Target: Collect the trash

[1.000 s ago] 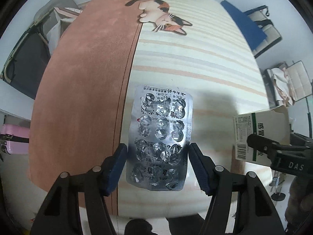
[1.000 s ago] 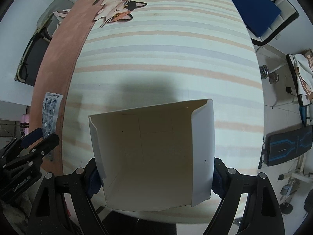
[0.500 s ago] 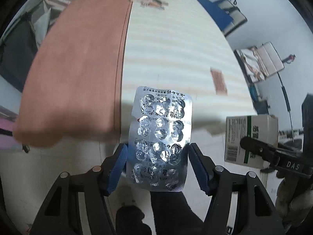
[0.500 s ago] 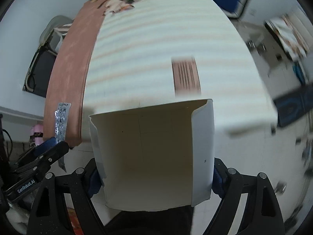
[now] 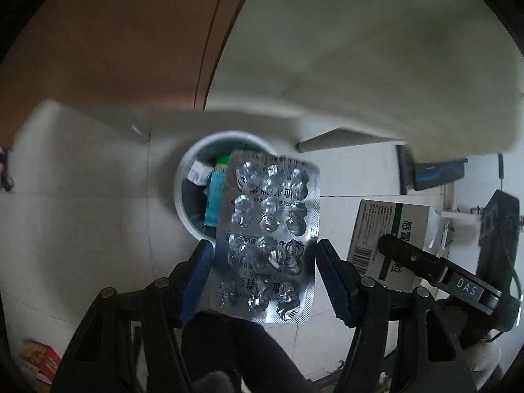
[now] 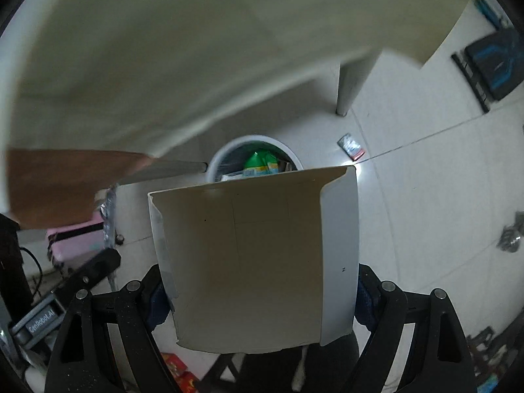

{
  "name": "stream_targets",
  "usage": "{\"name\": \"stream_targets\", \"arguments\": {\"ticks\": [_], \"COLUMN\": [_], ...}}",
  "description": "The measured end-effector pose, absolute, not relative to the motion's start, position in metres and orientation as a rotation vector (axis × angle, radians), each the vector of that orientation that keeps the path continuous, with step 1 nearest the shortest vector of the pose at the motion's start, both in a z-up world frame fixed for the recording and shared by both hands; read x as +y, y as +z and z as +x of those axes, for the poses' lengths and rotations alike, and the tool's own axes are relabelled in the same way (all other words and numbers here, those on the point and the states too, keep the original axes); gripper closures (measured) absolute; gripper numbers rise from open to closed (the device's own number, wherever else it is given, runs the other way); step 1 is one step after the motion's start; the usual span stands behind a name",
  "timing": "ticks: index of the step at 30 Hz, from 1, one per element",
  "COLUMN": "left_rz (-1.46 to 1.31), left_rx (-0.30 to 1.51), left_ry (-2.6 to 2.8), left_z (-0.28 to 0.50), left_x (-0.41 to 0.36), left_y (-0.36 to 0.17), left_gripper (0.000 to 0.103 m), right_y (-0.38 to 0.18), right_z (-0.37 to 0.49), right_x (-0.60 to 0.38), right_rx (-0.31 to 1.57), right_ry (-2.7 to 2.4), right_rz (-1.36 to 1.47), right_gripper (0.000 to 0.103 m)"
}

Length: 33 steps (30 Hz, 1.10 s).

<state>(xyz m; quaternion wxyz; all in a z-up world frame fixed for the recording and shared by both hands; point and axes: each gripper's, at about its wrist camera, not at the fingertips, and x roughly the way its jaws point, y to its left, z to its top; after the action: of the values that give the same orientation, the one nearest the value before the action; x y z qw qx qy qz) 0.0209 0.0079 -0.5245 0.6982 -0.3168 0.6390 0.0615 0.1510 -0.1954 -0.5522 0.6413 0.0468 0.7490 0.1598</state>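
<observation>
White floor tiles point(image 5: 82, 216) fill the lower view, with the desk point(image 5: 344, 49) edge overhead. Your left gripper point(image 5: 262, 278) has its jaws closed on an empty blister pack point(image 5: 268, 239), held above the bin point(image 5: 183, 193) on the floor. Your right gripper point(image 6: 258, 294) has its jaws clamped on an open carton point(image 6: 262, 262), just short of the bin point(image 6: 222, 154). Trash already lies inside. A small packet point(image 6: 351, 145) lies on the floor beside the bin.

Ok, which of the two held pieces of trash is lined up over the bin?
The blister pack in the left gripper: it overlaps the bin rim. The medicine box in the right gripper sits off to the side.
</observation>
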Motion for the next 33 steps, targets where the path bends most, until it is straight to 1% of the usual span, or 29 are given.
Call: {"name": "stream_targets", "arguments": {"ticks": [1,2,3,5,6,8,10,13,16,21,25,26,33], "left_rz": [-0.716,-0.714,-0.695,-0.651,-0.623,-0.600,-0.570,-0.543,-0.496,-0.472,-0.470,-0.476,-0.448], "left_rx": [1.438,1.459,1.460,1.470,1.485,1.498,1.492,1.466,1.466,1.455,1.448,1.468,1.407], "left_ry": [0.146,0.156,0.172,0.210,0.235,0.266,0.302,0.345,0.402,0.441,0.438,0.436,0.412], "left_z": [0.027,0.030,0.035,0.038,0.041,0.038,0.033,0.019,0.008,-0.010,-0.028,-0.032,-0.054], "left_x": [0.011,0.013,0.015,0.018,0.020,0.021,0.022,0.022,0.018,0.006,-0.005,-0.007,-0.029], "left_y": [-0.554,-0.571,-0.592,-0.620,-0.636,-0.653,-0.656,-0.641,-0.617,-0.559,-0.495,-0.482,-0.371], "left_gripper": [0.038,0.026,0.013,0.000,0.000,0.000,0.000,0.000,0.000,0.000,0.000,0.000,0.000], "right_y": [-0.579,-0.612,-0.634,-0.677,-0.688,-0.712,-0.718,-0.713,-0.694,-0.634,-0.575,-0.553,-0.428], "right_z": [0.153,0.155,0.157,0.161,0.162,0.160,0.159,0.152,0.147,0.132,0.121,0.116,0.095], "right_x": [-0.195,-0.194,-0.190,-0.182,-0.180,-0.173,-0.166,-0.167,-0.167,-0.172,-0.179,-0.183,-0.198], "right_rx": [1.725,1.740,1.751,1.787,1.789,1.775,1.755,1.716,1.675,1.595,1.562,1.548,1.469], "right_ry": [0.368,0.377,0.388,0.431,0.434,0.437,0.426,0.403,0.366,0.349,0.348,0.350,0.372], "right_rz": [0.130,0.165,0.176,0.194,0.187,0.108,0.034,-0.071,-0.186,-0.311,-0.342,-0.347,-0.326], "right_gripper": [0.015,0.014,0.014,0.012,0.011,0.000,0.000,0.000,0.000,0.000,0.000,0.000,0.000]}}
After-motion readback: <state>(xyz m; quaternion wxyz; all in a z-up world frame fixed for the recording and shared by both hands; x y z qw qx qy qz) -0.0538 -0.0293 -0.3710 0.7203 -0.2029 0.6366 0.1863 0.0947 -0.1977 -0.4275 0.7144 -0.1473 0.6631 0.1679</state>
